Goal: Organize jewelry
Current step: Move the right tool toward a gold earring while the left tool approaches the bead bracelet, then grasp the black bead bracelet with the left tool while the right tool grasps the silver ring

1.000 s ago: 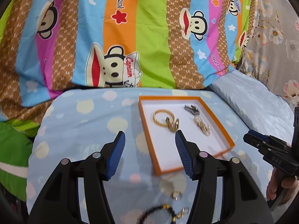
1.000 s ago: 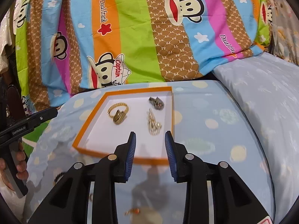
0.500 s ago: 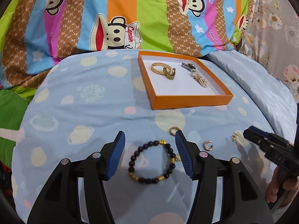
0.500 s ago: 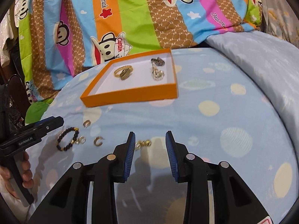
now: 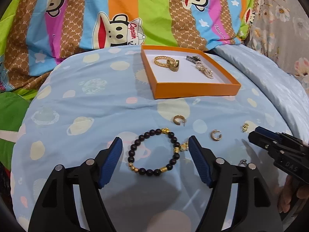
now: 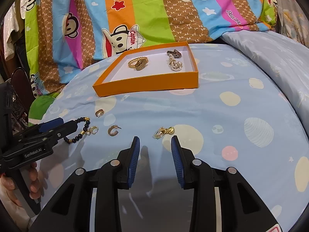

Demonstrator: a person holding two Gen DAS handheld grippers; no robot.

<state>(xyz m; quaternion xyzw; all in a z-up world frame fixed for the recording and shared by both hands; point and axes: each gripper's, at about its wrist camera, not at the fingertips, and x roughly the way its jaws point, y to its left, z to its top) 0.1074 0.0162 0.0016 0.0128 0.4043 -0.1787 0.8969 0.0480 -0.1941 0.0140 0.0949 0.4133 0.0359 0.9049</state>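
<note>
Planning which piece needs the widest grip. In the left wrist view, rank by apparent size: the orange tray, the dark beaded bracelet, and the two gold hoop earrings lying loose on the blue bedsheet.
1. Orange cardboard tray, largest though farthest.
2. Dark beaded bracelet with gold beads, nearest the camera, which may flatter it.
3. Two gold hoop earrings and: they look alike, so I won't rank them.

Right gripper (image 6: 155, 150) poised with jaws apart and empty just short of a gold earring pair (image 6: 164, 132) on the blue planet-print sheet (image 6: 222, 116), orange tray (image 6: 150, 83) beyond holding gold bracelets (image 6: 138, 63), left gripper (image 6: 58, 128) over a beaded bracelet (image 6: 82, 128).
</note>
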